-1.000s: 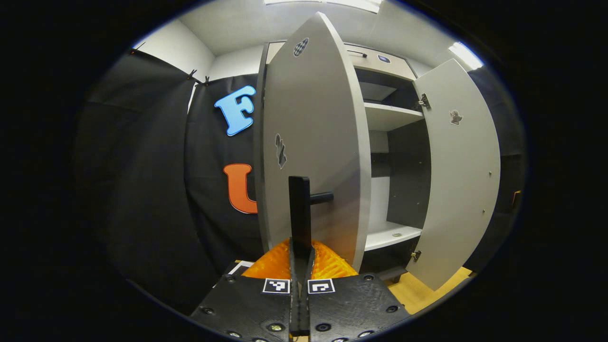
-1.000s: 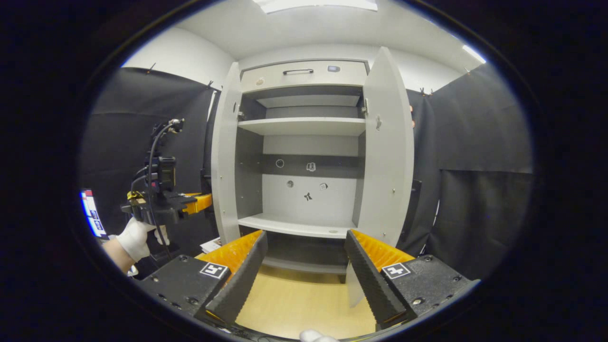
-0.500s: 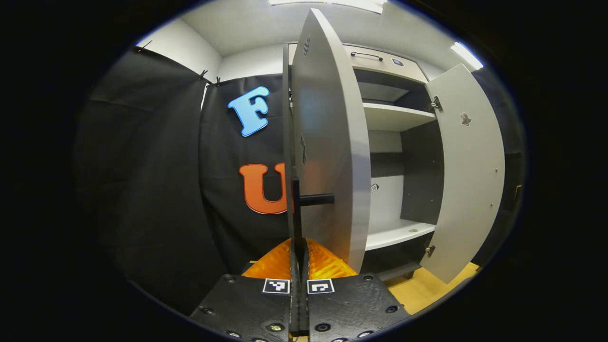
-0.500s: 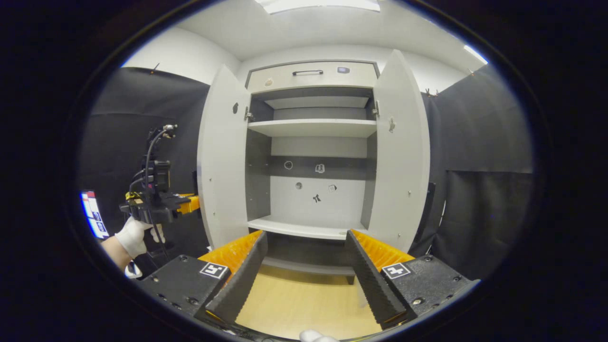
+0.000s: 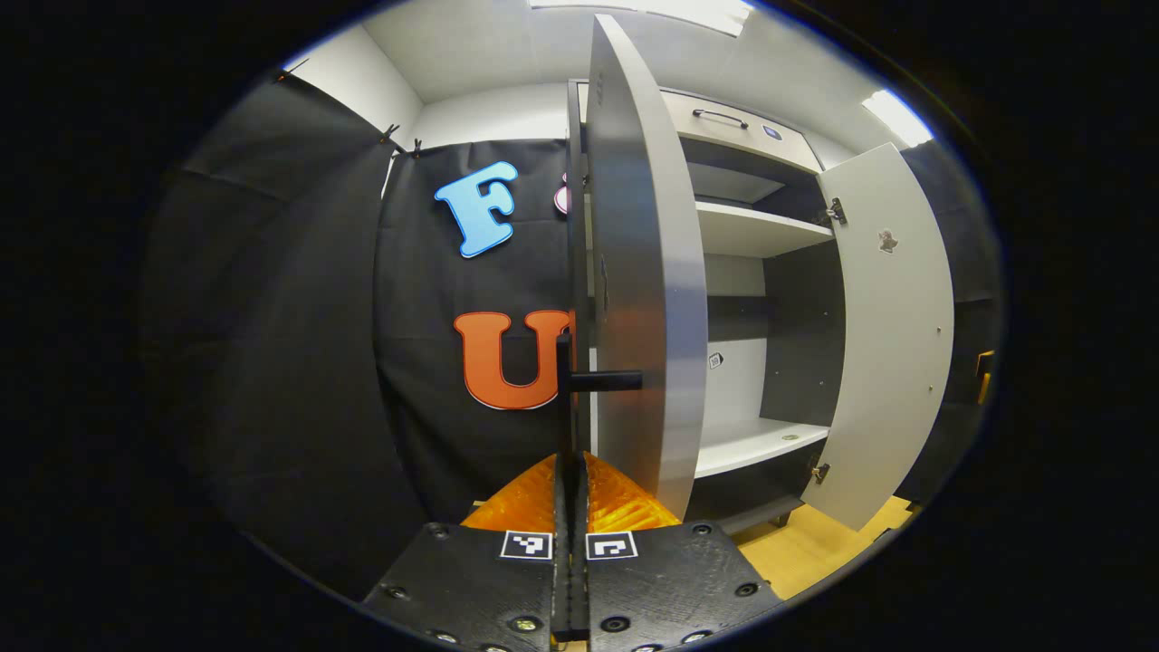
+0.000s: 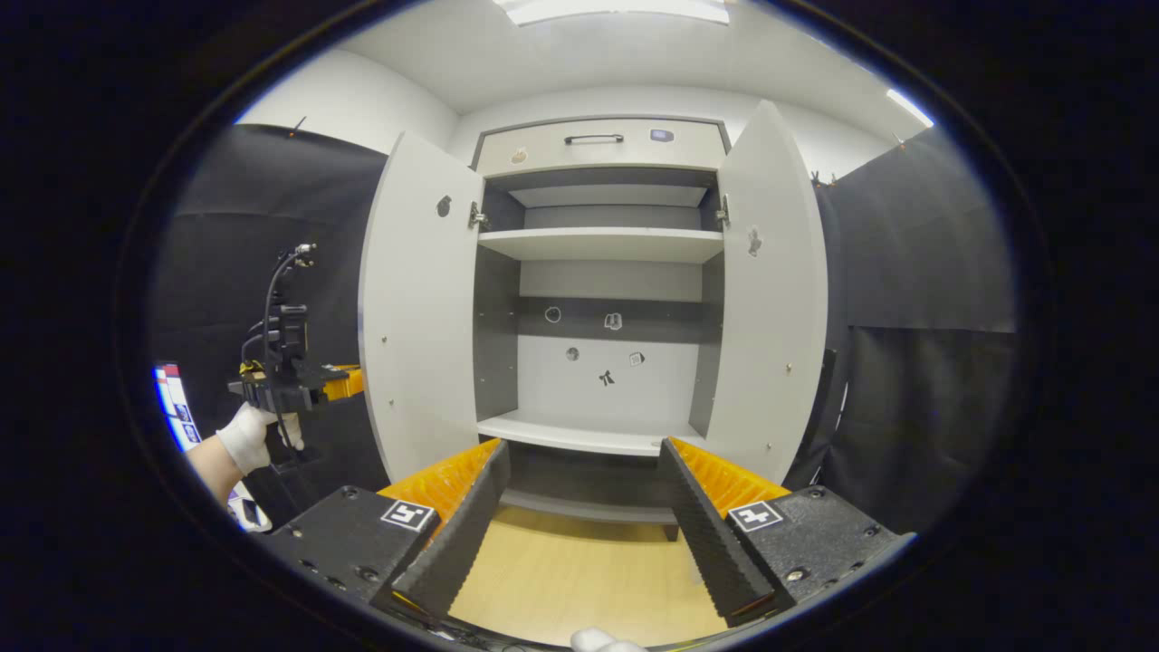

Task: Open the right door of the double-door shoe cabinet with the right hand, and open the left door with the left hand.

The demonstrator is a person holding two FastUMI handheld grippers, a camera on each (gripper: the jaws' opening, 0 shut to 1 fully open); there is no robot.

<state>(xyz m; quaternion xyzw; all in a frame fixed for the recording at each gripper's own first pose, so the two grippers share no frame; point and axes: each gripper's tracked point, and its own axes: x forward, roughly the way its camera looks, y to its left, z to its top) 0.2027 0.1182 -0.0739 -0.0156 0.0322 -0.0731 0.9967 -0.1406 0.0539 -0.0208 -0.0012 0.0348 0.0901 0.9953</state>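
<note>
Handle (image 5: 572, 380) of the left door (image 5: 645, 272) runs upright straight ahead, and your left gripper (image 5: 570, 471) clenches it; right gripper (image 6: 579, 507) hangs released before the cabinet (image 6: 598, 244).

One shoe cabinet (image 6: 598, 299) stands ahead of the right gripper, with two doors, the left door (image 6: 418, 303) and the right door (image 6: 774, 290), both swung open. One drawer (image 6: 598, 145) with one handle tops it. Two shelves, an upper shelf (image 6: 602, 243) and a lower shelf (image 6: 579, 435), cross inside. Five small stickers (image 6: 613, 321) dot the back panel.
</note>
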